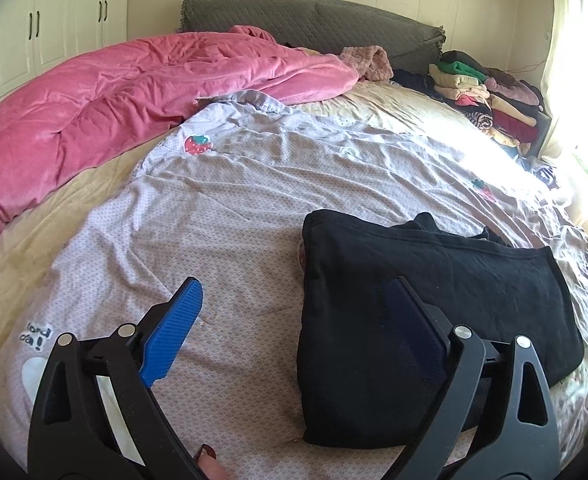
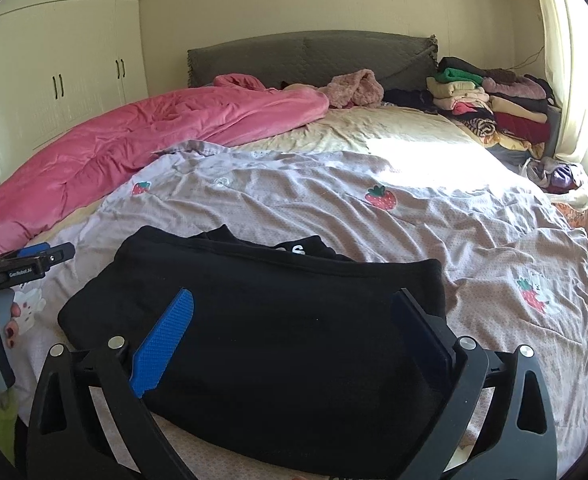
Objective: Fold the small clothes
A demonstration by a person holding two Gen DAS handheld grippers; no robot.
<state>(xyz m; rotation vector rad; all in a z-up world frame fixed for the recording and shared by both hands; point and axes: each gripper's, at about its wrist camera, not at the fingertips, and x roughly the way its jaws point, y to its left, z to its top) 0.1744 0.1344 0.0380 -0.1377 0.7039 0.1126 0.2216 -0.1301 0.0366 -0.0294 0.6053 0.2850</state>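
A black garment (image 1: 422, 320) lies folded in a thick rectangle on the lilac strawberry-print sheet (image 1: 233, 208); it also shows in the right wrist view (image 2: 277, 344), with white letters at its far edge. My left gripper (image 1: 294, 304) is open and empty, just above the garment's left edge, its right finger over the cloth. My right gripper (image 2: 294, 312) is open and empty, hovering over the garment's near middle. The left gripper (image 2: 41, 256) shows at the left edge of the right wrist view.
A pink duvet (image 1: 125, 96) lies bunched along the left of the bed. Stacked folded clothes (image 2: 494, 108) sit at the far right by the grey headboard (image 2: 310, 56). White wardrobes (image 2: 53, 72) stand on the left. A bag of clothes (image 2: 558, 176) is by the window.
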